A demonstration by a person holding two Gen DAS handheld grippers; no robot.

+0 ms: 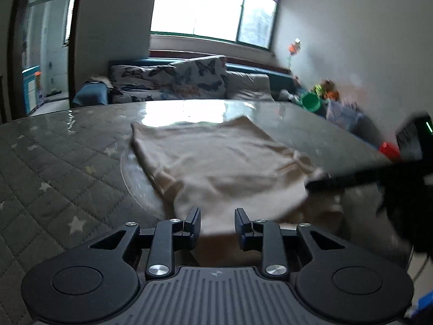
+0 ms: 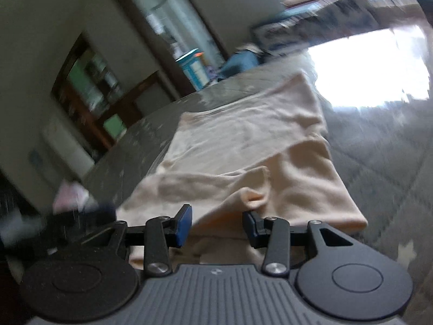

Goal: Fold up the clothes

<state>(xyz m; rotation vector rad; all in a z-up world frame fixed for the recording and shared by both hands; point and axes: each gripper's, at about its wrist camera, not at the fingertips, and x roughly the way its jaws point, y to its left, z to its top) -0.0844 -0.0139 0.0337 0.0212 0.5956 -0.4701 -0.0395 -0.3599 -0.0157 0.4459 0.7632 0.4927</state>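
Nearest in my left wrist view, my left gripper point(image 1: 217, 223) has its jaws standing apart, and the blurred near edge of the cream garment point(image 1: 216, 162) lies in the gap between them; the pads press on nothing that I can see. In my right wrist view, my right gripper point(image 2: 217, 223) also stands parted, with a rumpled fold of the same garment point(image 2: 243, 146) just ahead of and between the fingers. Its right finger's tip sits against the cloth, though I cannot tell whether it grips anything.

Only the left view shows the other tool: a dark, smeared shape reaching in from the right edge to the garment's near right corner, too blurred for detail. The right view is tilted and shows a folded-over layer across the cloth that the left view does not make clear.

The garment lies spread on the grey quilted table cover point(image 1: 54, 162), which carries pale stars and a glossy sheen. Beyond the table, the left view gives me a sofa with butterfly cushions point(image 1: 200, 77), a green bucket point(image 1: 311, 101) and a bright window point(image 1: 211, 8). The right view instead shows a doorway and dark wooden cabinet point(image 2: 89, 86).
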